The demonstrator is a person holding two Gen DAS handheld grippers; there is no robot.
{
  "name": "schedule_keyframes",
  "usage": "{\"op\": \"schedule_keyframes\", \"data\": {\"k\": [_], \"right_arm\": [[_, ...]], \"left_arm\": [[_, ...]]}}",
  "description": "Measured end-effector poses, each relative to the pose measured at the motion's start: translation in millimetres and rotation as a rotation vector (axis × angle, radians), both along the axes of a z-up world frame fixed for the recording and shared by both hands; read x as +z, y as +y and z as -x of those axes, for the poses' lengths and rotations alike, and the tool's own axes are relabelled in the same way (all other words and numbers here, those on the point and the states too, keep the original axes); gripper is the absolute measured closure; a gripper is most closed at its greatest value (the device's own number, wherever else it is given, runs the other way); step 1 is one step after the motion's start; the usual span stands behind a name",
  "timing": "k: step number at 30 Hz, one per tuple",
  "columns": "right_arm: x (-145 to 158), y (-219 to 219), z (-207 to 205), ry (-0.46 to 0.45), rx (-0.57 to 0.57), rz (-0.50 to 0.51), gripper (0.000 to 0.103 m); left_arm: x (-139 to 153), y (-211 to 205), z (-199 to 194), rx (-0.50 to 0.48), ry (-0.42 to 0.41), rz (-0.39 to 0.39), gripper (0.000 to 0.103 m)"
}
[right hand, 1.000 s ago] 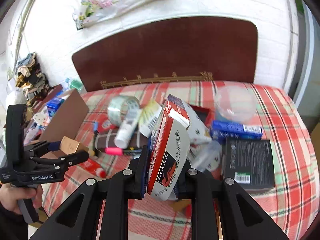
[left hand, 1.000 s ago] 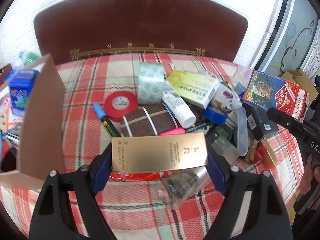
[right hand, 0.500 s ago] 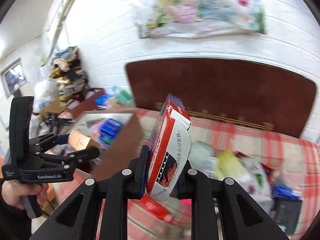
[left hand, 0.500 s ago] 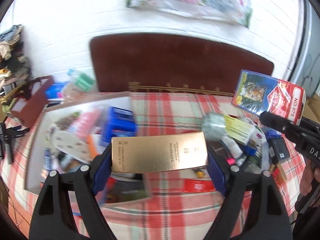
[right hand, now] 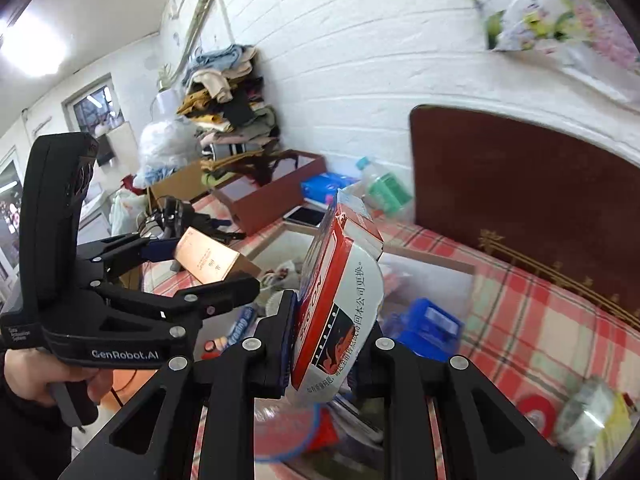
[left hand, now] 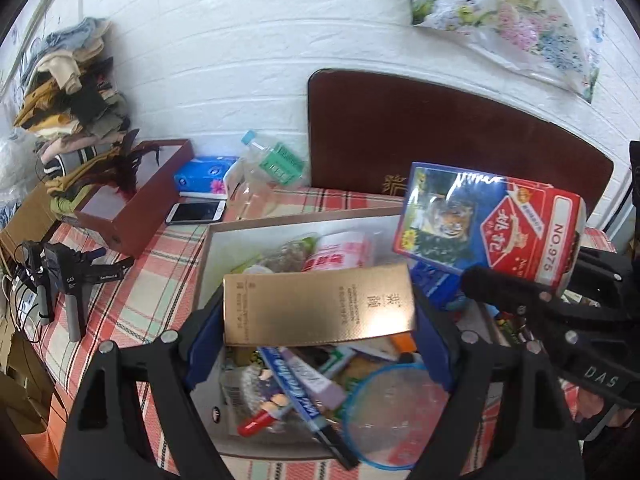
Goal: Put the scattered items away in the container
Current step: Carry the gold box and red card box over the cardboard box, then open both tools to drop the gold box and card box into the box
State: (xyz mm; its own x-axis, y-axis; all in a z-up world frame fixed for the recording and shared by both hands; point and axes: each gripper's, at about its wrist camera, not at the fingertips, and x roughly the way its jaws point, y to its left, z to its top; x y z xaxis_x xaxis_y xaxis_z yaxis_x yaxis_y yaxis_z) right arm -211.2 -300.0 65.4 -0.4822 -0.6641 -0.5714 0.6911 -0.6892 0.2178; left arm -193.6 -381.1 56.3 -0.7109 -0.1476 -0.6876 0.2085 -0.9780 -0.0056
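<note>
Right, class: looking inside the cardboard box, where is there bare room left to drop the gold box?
Bare floor shows along the cardboard box left wall and far-left corner, bordered by the pink packet. The middle and right are crowded: pens, the blue-rimmed lid. The gold box hangs over the middle.

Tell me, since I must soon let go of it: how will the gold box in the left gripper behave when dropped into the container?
The gold box looks like stiff, glossy card, so it probably keeps its shape and may slide. Held flat across the left gripper above the cardboard container, it would likely land on the uneven pile and settle tilted. It seems light.
</note>
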Motion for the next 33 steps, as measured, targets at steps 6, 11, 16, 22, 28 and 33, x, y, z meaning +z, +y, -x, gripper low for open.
{"op": "schedule_keyframes", "data": {"k": [6,11,16,22,28,33], "right_arm": [[-26,-34,11,-0.03,0.0,-0.045,0.076],[-40,-37,16,-0.019,-0.048,-0.124,0.013],[-35,-33,13,0.007,-0.073,-0.127,0.013],[-28,-25,1,0.009,-0.078,-0.128,0.013],[-15,0,-19,0.019,-0.098,-0.112,0.013],[-13,37,-38,0.01,-0.135,-0.103,0.013]], "left_arm": [[-27,-25,4,0.018,-0.032,-0.042,0.02],[-37,-35,3,0.086,-0.038,-0.05,0.006],[-34,-37,-4,0.099,-0.016,-0.047,0.004],[-27,-32,-15,0.095,-0.007,-0.062,0.004],[-16,-12,-30,0.077,0.019,-0.072,0.004],[-16,14,-38,0.055,0.013,-0.086,0.004]]}}
